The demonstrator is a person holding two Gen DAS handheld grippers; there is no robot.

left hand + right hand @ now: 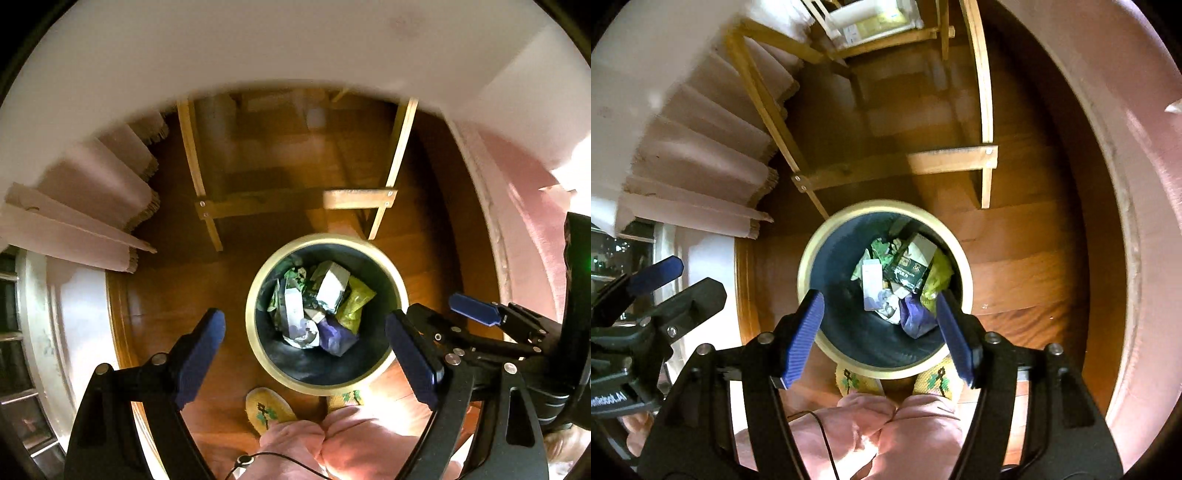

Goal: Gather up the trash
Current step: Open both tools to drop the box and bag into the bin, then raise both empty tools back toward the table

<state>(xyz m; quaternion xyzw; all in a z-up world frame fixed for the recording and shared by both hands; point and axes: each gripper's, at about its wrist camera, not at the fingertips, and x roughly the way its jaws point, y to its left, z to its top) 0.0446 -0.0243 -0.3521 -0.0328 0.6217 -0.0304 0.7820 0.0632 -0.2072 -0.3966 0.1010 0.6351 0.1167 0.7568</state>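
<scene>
- The bin (325,378) stood on the wood floor (177,288) just in front of our slippers (267,408), its cream rim ringing a dark liner.
- Trash (317,306) lay in its bottom: a pale carton (332,286), a yellow-green wrapper (356,301), a purple wrapper (338,336) and crumpled white and green paper, all piled loosely and touching one another.
- We judged the task well along, since everything we could see of the trash was already inside the bin and none lay on the floor around it.
- Whether more remained elsewhere in the room, we could not tell from these views.
- Our left gripper (304,347) hung above the bin with its jaws spread wide, nothing between the blue pads, touching nothing.
- Our right gripper (879,332) hung likewise over the bin, jaws wide apart and empty; in its own view the pads framed the bin's near rim without contact.
- The two grippers sat side by side, near one another but apart.
- Beyond the bin stood a wooden frame (295,203), with pale curtain folds (92,192) to the left.
</scene>
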